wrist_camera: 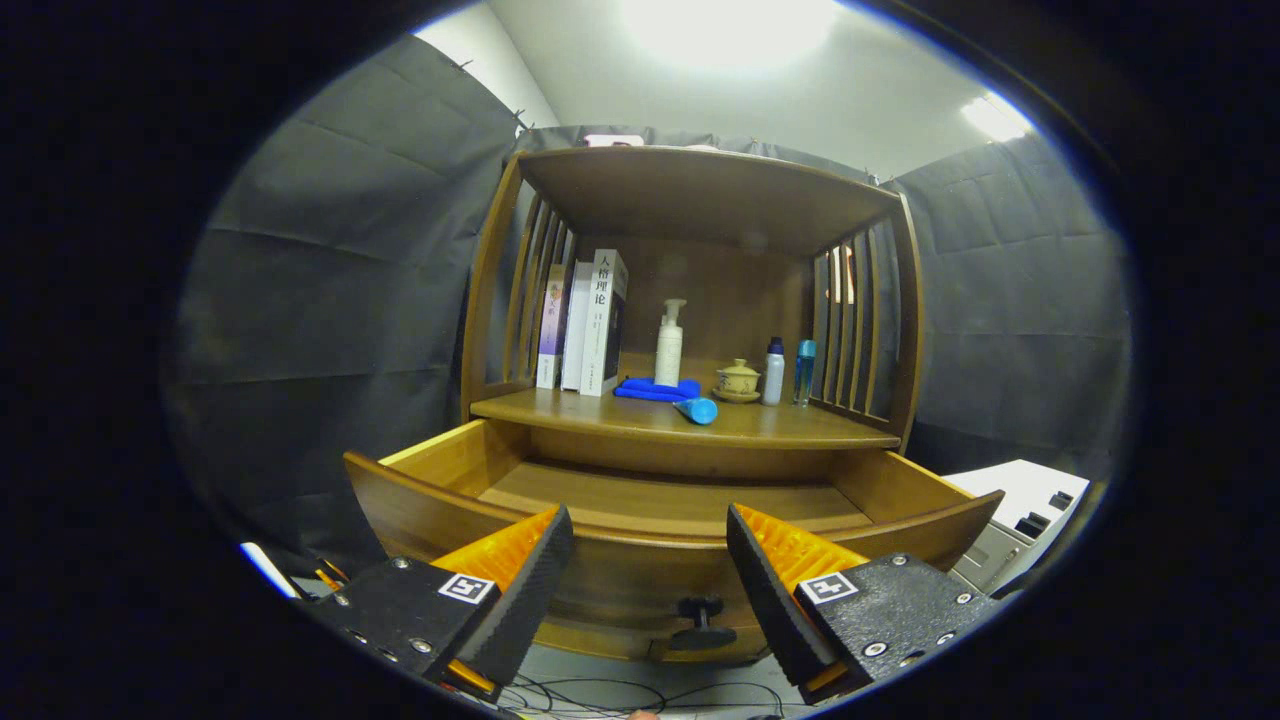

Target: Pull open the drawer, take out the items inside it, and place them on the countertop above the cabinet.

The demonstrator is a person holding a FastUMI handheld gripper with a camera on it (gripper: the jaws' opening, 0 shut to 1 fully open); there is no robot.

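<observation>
The wooden drawer (640,500) stands pulled out toward me, and the part of its floor that I see is bare. Its dark knob (702,620) sits on the front panel, low between my fingers. My gripper (650,540) is open, held in front of the drawer's front rim with nothing between the fingers. On the countertop (600,415) above the drawer lie a blue tube-like item (698,409) near the front edge and a folded blue cloth (655,389) behind it.
On the countertop also stand three books (590,325), a white pump bottle (669,345), a lidded tea cup on a saucer (738,380), a white bottle (773,372) and a blue bottle (805,370). Slatted sides enclose the shelf. A white device (1020,520) sits at the right; cables (640,690) lie on the floor.
</observation>
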